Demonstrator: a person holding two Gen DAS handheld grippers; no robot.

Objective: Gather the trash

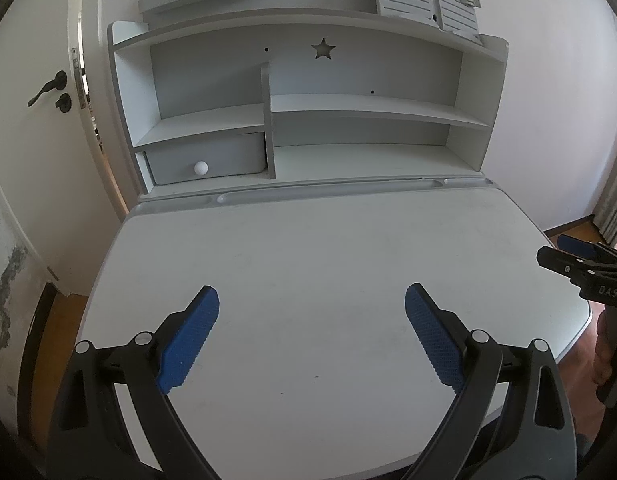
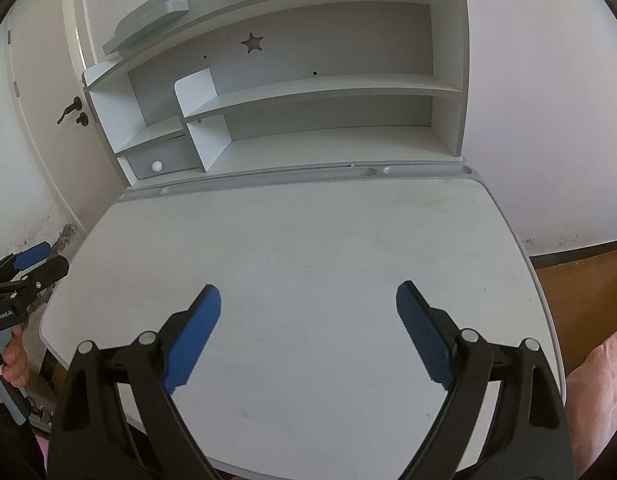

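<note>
From the left wrist view, the main risk is a wasted search: no trash shows anywhere on the surface (image 1: 308, 248), on the shelves (image 1: 372, 104) behind it at 12 o'clock, or in the pencil groove along the back edge, so a reach toward the desk would likely close on nothing. A second risk is a bump between the two tools, since the right gripper (image 1: 568, 254) comes in at 3 o'clock, over the surface's right edge. The left gripper (image 1: 312, 300) hangs above the near half of the surface, tilted down and forward, its blue pads spread wide with nothing between them. The drawer (image 1: 206, 156) with its white knob sits shut at 11 o'clock; whether anything lies inside cannot be told.

From the right wrist view, the same gap holds: bare surface, bare shelves, no trash in sight, so it must lie outside both pictures. The right gripper's pads stand wide apart, empty, angled down over the near part of the surface. The left gripper appears at 9 o'clock off the surface's left edge, a hand (image 2: 12, 360) wrapped round its handle. A forearm (image 2: 600, 392) shows at 4 o'clock beside the surface's edge and could clip the corner on a quick swing.
</note>
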